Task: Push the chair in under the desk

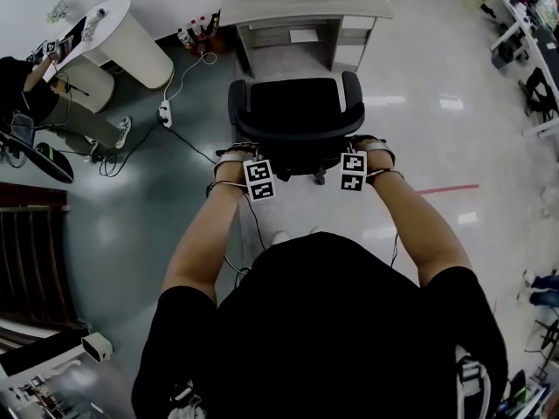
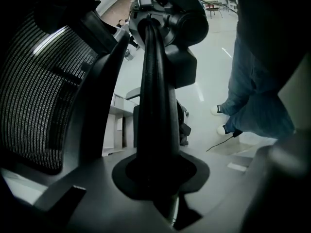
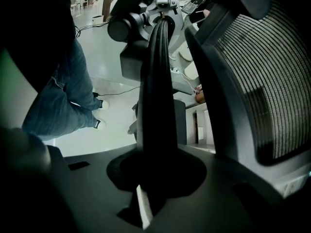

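At the far left a seated person [image 1: 17, 85] and one white rounded counter [image 1: 122, 33] are well apart from the chair. One white power strip [image 1: 164, 112] lies with its cords on the glossy floor [image 1: 437, 120], near the chair's left side, and one cord trails toward the person's feet. The single black chair [image 1: 297, 103] stands in the middle, its seat facing the one pale desk [image 1: 306, 3] on the far side. It is not yet under the desk: a strip of bare floor separates the seat's front edge from the desk's front. The desk's knee opening [image 1: 288, 40] lies straight ahead of the seat, between a side panel on the left and a drawer unit on the right. The chair's two armrests, left [image 1: 236, 103] and right [image 1: 351, 90], flank the seat. There are two grippers, each with one marker cube. The left gripper [image 1: 247, 157] is at the left end of the chair's back, and its own view shows its jaws pressed onto a black bar [image 2: 155, 106] beside the mesh back [image 2: 34, 91]. The right gripper [image 1: 364, 153] is at the right end, its jaws likewise clamped on a black bar [image 3: 158, 96]. To the right the floor is open up to one red tape line [image 1: 447, 188], with more furniture [image 1: 533, 59] at the far right edge.
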Motion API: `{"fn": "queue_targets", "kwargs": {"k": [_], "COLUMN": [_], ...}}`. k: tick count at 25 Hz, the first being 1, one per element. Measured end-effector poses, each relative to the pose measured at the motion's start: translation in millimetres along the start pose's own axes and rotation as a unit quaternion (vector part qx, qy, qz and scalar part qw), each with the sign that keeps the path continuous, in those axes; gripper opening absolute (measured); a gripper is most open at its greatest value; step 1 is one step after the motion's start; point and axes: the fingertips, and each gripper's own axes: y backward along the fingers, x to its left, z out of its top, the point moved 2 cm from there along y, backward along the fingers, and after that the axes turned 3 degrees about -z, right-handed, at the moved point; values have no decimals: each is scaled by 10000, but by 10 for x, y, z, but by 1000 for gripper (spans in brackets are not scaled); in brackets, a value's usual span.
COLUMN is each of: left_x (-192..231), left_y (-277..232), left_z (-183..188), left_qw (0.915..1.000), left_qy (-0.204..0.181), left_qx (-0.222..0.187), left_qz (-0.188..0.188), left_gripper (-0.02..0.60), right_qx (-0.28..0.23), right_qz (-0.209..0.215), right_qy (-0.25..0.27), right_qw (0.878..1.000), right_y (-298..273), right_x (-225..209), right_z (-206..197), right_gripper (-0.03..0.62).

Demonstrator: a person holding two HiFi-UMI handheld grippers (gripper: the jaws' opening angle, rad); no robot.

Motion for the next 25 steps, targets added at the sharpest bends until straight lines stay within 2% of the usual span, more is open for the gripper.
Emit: {"fn": "queue_targets", "kwargs": {"k": [15,25], "left_x": [71,348], "left_y": [-87,-202], "left_z": [81,60], "left_qw": [9996,9994], "left_qy": [187,215], "left_qx": [207,193], "left_qz": [92,184], "left_gripper": [74,77], "right_qx": [-49,21], "right_qz": [-327,-403], "right_qy": [287,327], "right_qw": [9990,9987], "right_y": [-84,-222], "right_x": [-96,-356], "right_z": [-137,-191], "right_gripper": [54,49]}}
